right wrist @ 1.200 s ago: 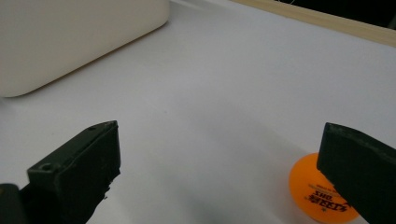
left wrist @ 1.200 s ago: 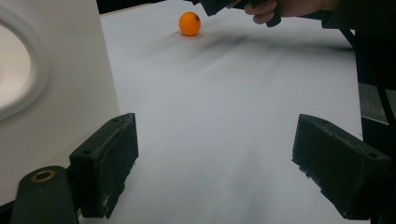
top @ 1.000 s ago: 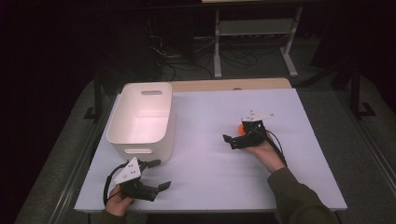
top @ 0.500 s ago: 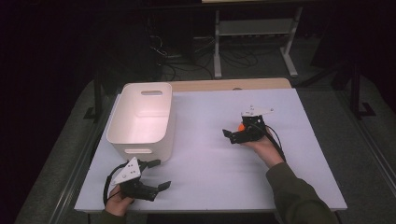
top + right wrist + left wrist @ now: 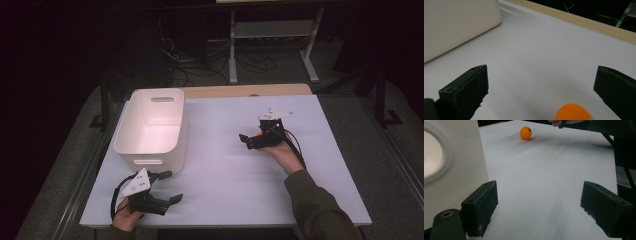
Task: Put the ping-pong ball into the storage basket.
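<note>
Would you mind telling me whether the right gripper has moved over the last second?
Yes, slightly. In the high view, the right gripper has drifted toward the table's near edge, away from the wooden strip at the far side. Its jaws stand open around the orange ball.

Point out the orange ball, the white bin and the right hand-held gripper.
orange ball (image 5: 526, 132): left gripper view, its middle.
white bin (image 5: 148, 150): high view, near rim.
right hand-held gripper (image 5: 541, 90): right gripper view, midway between its open jaws.

Orange ball (image 5: 573, 112) on table, btwn open tool (image 5: 541, 92) jaws.
</note>
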### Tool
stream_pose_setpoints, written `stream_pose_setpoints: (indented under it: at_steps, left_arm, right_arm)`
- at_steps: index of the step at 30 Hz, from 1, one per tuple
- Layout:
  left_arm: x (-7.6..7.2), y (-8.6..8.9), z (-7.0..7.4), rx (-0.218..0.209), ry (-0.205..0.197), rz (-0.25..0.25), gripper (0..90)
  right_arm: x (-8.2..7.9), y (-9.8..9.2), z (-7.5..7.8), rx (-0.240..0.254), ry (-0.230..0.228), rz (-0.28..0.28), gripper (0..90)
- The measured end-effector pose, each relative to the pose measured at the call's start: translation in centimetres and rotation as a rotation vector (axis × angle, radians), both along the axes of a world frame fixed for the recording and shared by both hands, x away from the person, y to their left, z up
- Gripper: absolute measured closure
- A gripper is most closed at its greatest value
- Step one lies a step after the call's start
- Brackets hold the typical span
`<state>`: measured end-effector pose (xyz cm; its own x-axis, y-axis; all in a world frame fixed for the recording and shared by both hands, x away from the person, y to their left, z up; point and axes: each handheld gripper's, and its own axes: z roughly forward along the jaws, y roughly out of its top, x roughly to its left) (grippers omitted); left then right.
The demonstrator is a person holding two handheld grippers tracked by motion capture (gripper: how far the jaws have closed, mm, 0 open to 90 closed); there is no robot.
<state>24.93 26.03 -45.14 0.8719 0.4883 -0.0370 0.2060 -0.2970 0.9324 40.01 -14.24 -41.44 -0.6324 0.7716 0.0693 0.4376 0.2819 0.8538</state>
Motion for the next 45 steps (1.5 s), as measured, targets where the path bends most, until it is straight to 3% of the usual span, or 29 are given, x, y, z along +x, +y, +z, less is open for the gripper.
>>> stream_pose_setpoints:
  at_steps: [28, 45]
  left_arm:
    - [-0.1, 0.0, 0.0, 0.002, -0.008, -0.003, 14.1]
    - [-0.1, 0.1, 0.0, -0.003, -0.007, -0.001, 14.1]
  right_arm:
    - [0.6, -0.8, -0.9, -0.069, 0.024, -0.065, 0.0]
    - [1.2, -1.5, -1.9, -0.082, 0.079, -0.113, 0.0]
